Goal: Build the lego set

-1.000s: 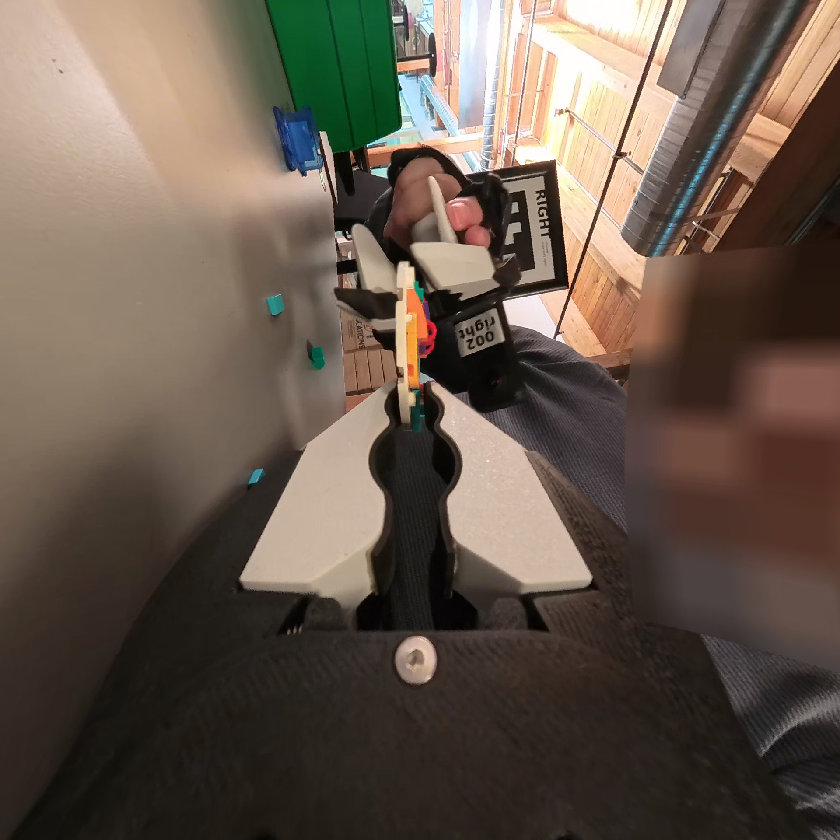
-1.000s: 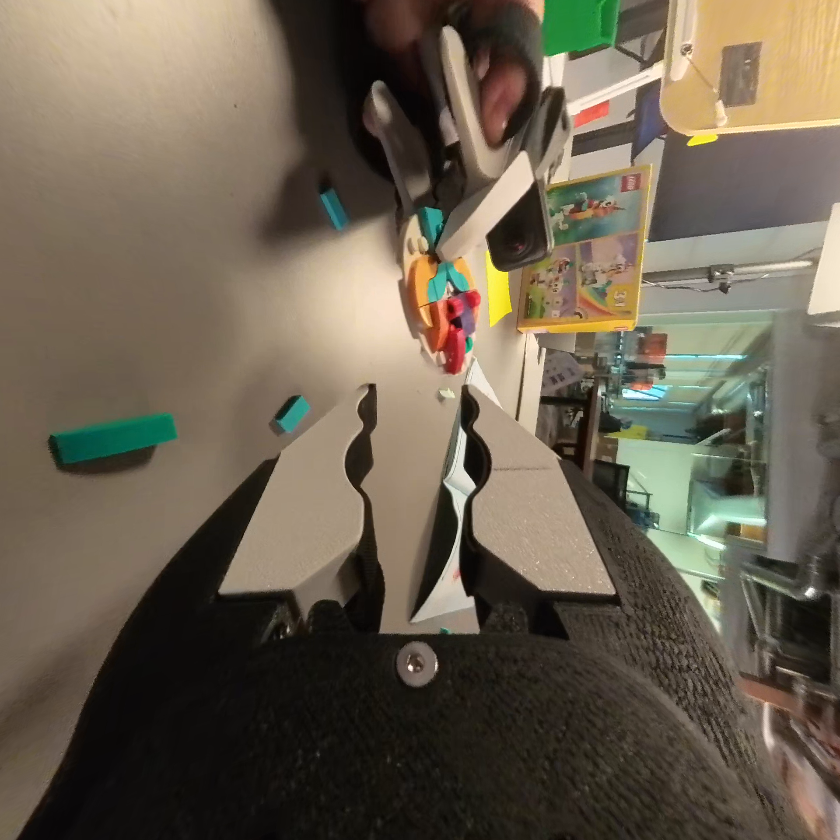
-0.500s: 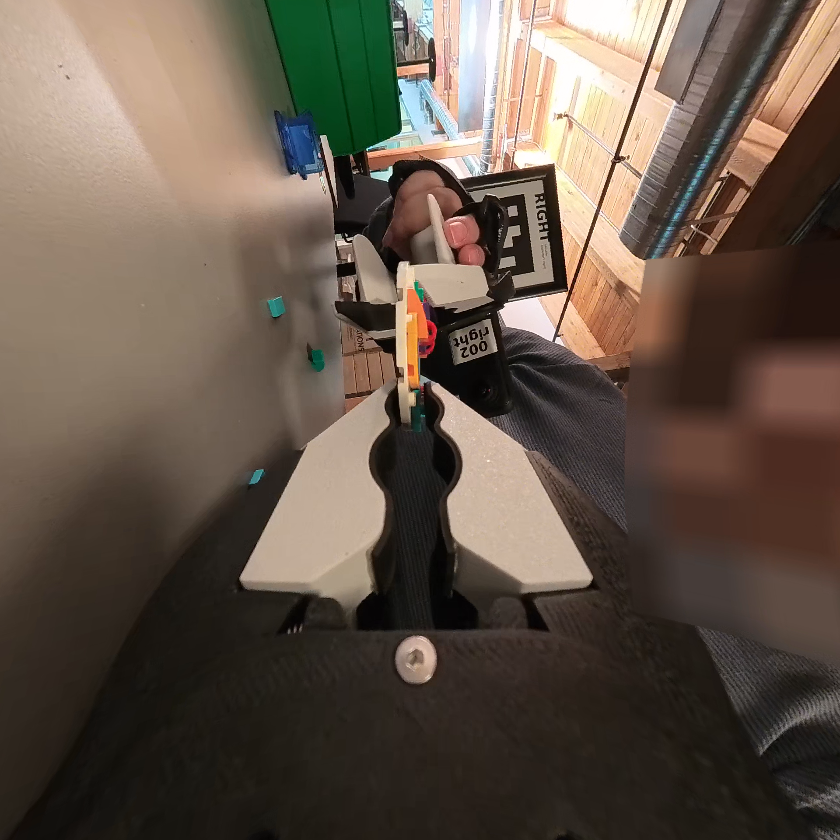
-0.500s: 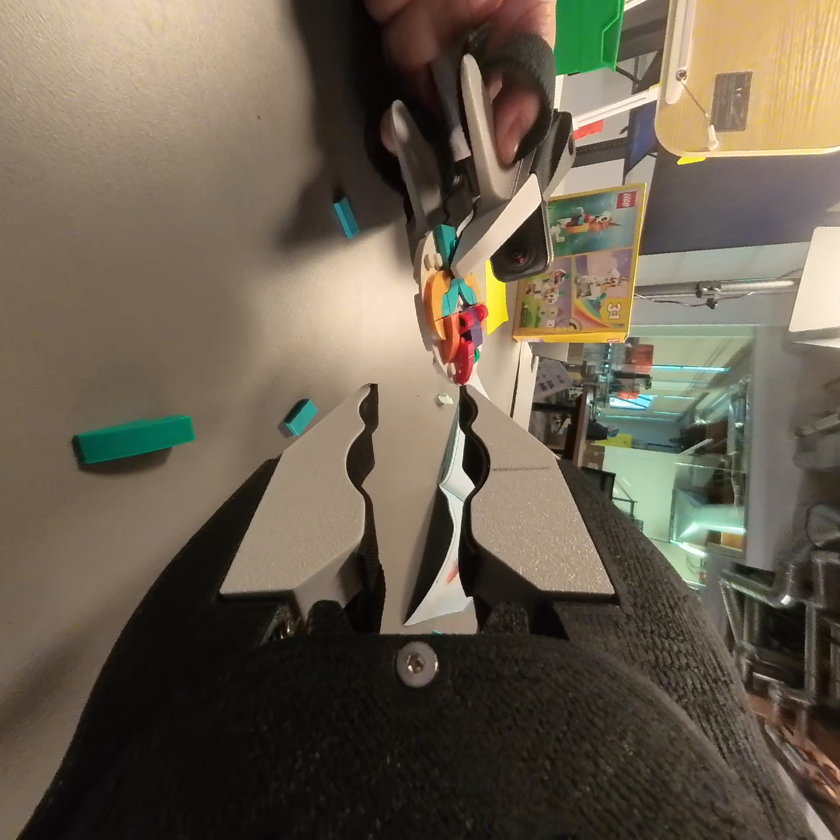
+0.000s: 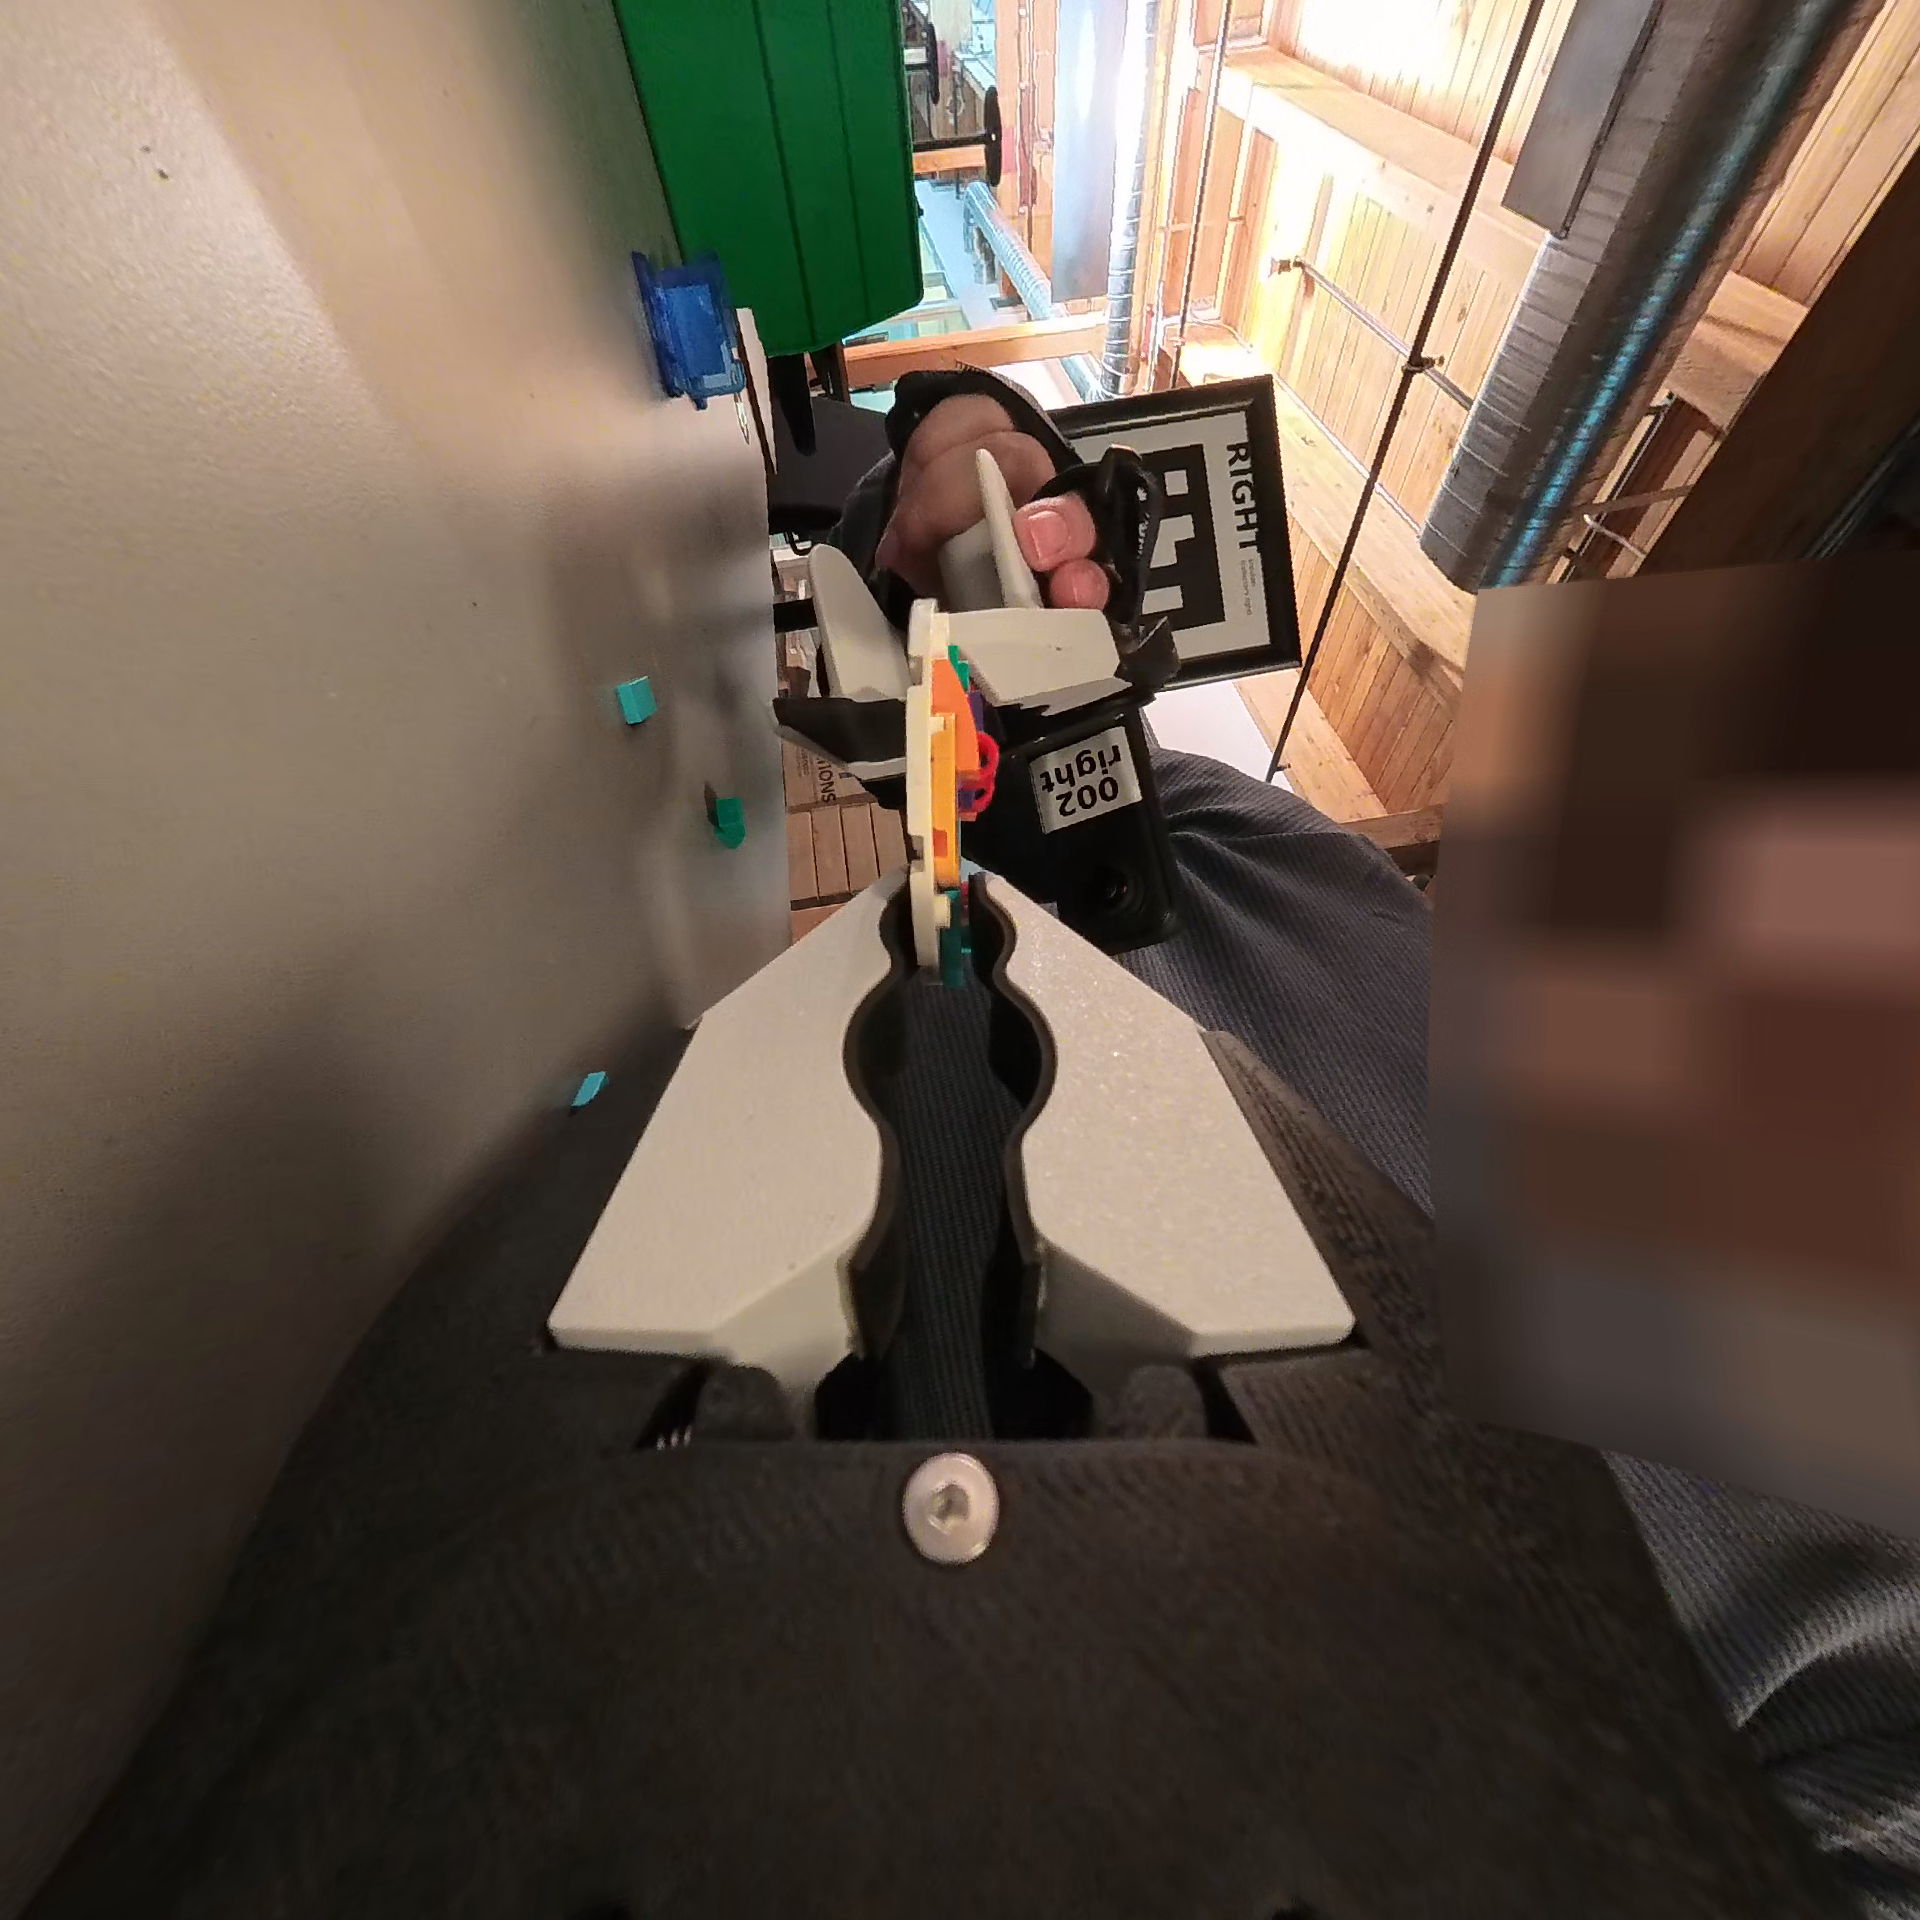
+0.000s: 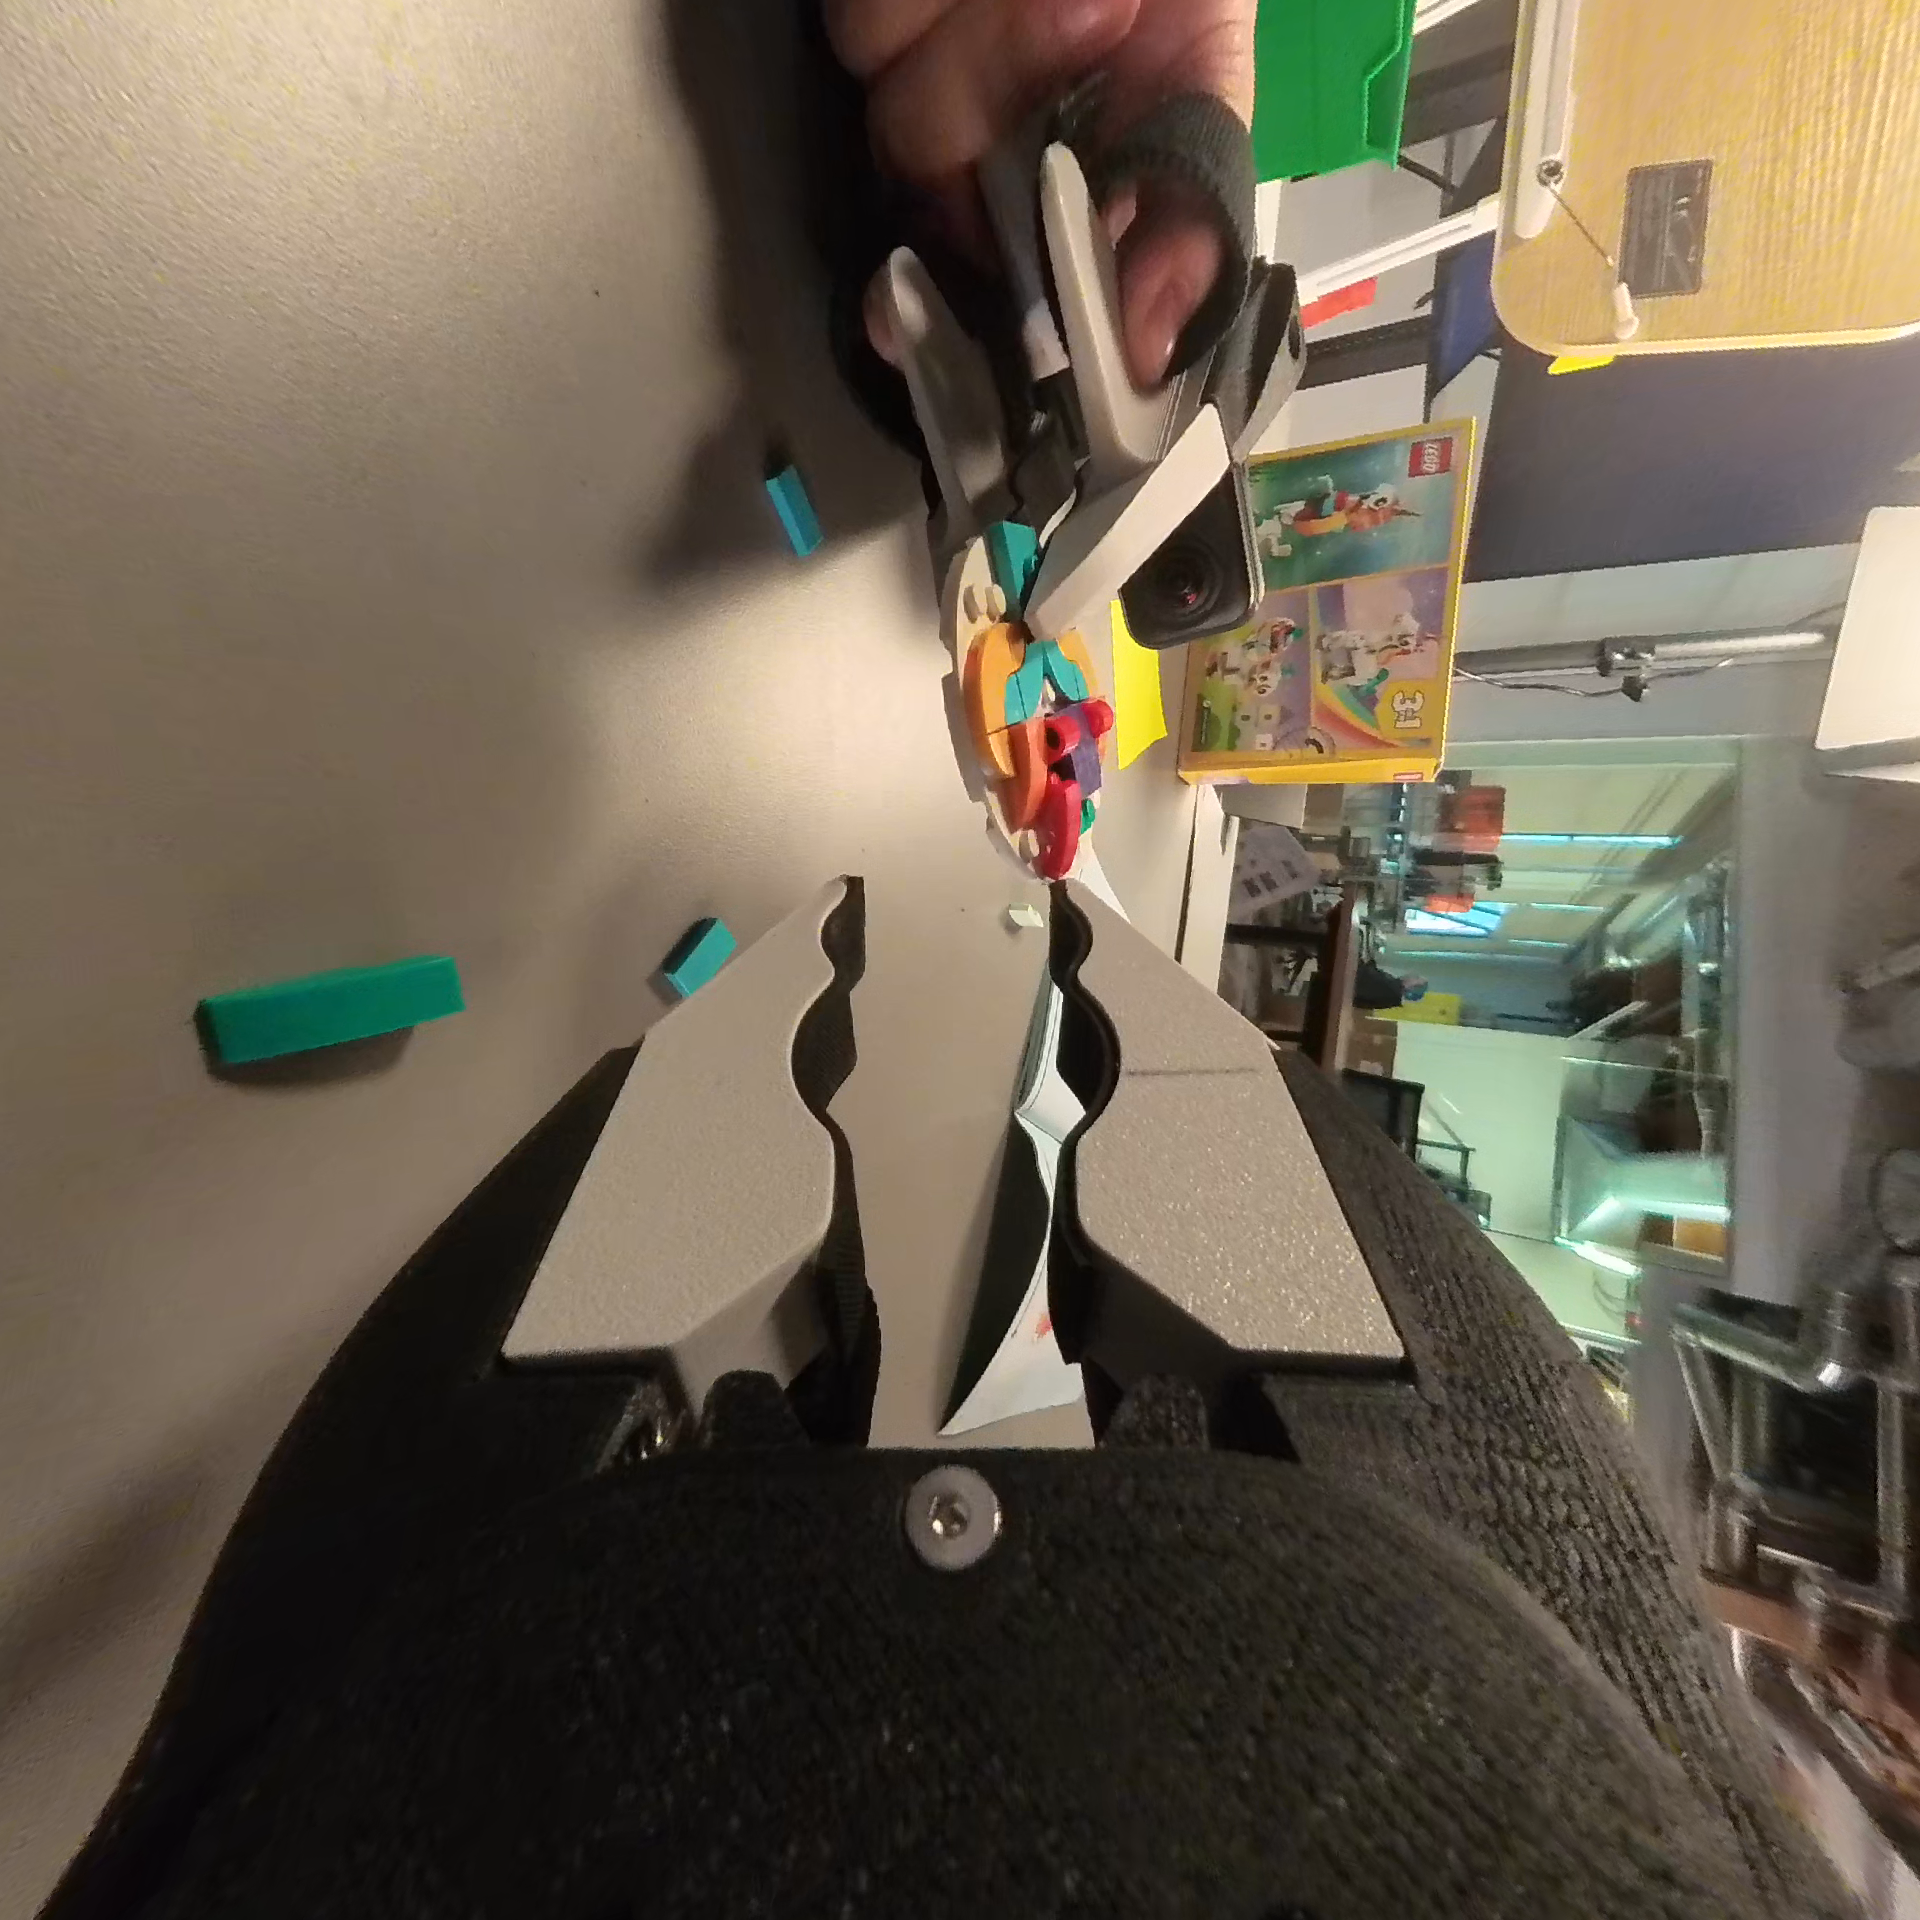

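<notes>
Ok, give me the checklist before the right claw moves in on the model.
1. Left claw shut on the model edge: ok.
2. Right claw open: ok.
3. Right claw empty: ok.
4. Model centred between the right claw's fingers: not ok, its near end sits by one fingertip.
5. Teal bricks lying on the table, apart from both claws: ok.
6. Model's pieces fully pressed down: cannot tell.
</notes>
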`<state>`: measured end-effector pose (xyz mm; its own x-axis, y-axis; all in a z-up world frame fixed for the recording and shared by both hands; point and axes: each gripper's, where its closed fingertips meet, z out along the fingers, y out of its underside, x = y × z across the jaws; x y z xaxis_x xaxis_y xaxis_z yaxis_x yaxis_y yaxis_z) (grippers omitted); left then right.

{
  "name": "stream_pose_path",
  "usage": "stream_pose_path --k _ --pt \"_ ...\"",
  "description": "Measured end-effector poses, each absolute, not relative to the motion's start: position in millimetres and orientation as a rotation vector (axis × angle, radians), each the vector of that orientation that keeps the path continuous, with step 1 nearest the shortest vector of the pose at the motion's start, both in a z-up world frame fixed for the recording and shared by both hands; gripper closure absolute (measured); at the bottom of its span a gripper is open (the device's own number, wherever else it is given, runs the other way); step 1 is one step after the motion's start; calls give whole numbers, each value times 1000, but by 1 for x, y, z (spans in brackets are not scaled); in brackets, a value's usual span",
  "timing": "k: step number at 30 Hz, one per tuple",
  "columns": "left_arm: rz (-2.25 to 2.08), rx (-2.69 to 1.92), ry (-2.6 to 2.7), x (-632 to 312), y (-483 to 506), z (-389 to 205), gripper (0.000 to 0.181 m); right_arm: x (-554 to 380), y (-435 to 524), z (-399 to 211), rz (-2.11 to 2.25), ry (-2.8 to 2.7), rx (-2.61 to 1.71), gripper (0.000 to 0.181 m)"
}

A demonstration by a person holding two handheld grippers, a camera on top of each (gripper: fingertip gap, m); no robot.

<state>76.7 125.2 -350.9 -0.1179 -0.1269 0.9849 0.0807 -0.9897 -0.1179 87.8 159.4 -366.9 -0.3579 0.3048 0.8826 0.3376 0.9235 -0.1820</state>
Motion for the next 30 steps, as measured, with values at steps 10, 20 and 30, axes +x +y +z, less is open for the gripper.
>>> stream_pose_path --k 10,20,30 --pt "-2248 -1988 48 77 126 -351 174 85 155 -363 -20 -1950 -450 147" --pt "-2243 -1994 40 76 127 -352 174 84 152 -366 -18 -1955 -455 148" --pt "-2235 -1984 29 76 128 -352 174 90 154 -352 189 -1915 -603 145"
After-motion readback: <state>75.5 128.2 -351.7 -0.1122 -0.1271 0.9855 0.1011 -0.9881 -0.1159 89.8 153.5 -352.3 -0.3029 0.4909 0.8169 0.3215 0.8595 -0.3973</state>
